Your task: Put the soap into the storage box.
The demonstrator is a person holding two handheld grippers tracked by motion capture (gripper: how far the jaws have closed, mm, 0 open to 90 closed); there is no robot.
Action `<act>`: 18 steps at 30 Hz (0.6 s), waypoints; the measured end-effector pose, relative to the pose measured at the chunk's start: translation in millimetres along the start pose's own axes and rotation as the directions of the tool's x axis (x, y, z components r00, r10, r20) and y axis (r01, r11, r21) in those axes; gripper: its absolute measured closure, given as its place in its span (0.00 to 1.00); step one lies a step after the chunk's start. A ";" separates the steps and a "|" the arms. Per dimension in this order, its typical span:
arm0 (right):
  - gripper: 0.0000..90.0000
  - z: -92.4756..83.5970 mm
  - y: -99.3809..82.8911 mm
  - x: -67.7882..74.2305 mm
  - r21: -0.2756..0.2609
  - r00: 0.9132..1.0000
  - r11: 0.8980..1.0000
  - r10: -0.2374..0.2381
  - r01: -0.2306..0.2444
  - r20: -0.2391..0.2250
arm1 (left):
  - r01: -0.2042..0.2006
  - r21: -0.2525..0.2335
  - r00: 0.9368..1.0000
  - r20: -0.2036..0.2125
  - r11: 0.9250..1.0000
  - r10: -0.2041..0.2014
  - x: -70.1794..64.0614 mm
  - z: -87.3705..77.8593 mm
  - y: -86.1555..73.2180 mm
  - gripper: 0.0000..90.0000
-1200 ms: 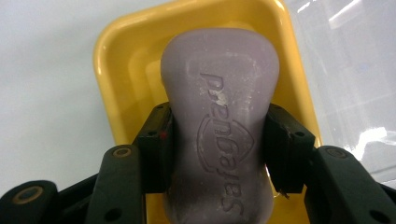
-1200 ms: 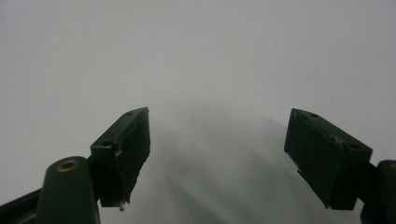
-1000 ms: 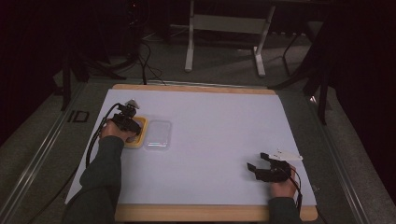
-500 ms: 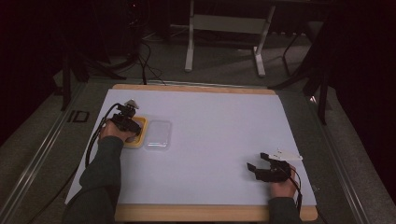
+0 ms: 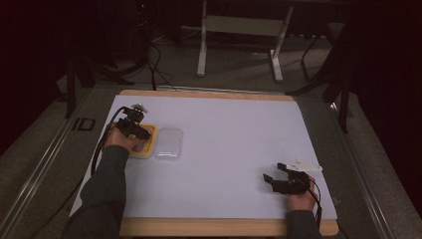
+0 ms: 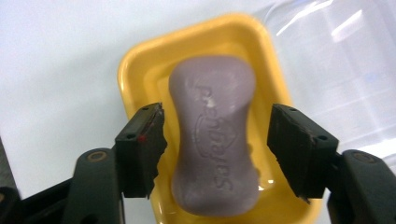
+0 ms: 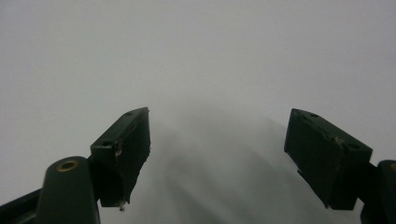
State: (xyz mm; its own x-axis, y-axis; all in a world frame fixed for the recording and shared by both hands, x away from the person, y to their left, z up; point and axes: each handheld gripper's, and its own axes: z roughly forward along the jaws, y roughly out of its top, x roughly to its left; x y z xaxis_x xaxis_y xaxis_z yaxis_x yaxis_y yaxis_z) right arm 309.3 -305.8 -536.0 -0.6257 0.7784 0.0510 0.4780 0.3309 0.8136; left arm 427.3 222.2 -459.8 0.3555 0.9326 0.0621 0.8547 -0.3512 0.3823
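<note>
Still straddling purple waisted soap bar (image 6: 212,140) in yellow plastic dish (image 6: 135,65), left tool (image 6: 217,116) wide, unclosed; right tool (image 7: 217,121) wide, idle.

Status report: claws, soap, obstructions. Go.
Left claw open, straddling soap in yellow dish. Right claw open over bare table. Clear lid beside dish; nothing blocking.
</note>
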 end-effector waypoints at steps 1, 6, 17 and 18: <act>0.25 0.1 0.0 0.0 0.000 1.000 1.000 -0.001 0.001 0.000 | -0.006 -0.007 1.000 -0.001 1.000 0.006 -1.2 -2.5 0.5 0.42; 0.25 0.0 0.0 0.1 0.000 1.000 1.000 -0.001 0.001 0.001 | -0.039 -0.068 0.998 0.044 0.997 0.042 -11.3 -16.0 3.0 0.45; 0.25 0.0 0.0 0.2 0.001 1.000 1.000 -0.001 0.001 0.001 | -0.178 -0.099 0.977 0.102 0.979 0.188 -34.3 -19.3 3.1 0.56; 0.25 0.1 0.0 0.2 0.000 1.000 1.000 -0.002 0.002 0.001 | -0.200 -0.119 0.969 0.121 0.973 0.214 -38.2 -21.2 2.7 0.56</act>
State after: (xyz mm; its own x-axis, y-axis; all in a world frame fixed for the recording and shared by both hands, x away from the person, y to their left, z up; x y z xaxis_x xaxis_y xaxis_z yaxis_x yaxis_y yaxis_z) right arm 309.2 -305.5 -536.0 -0.6259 0.7784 0.0485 0.4769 0.3328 0.8135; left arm 407.9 187.4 -441.6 0.5731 0.8189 0.0306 0.7153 -0.5181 0.4689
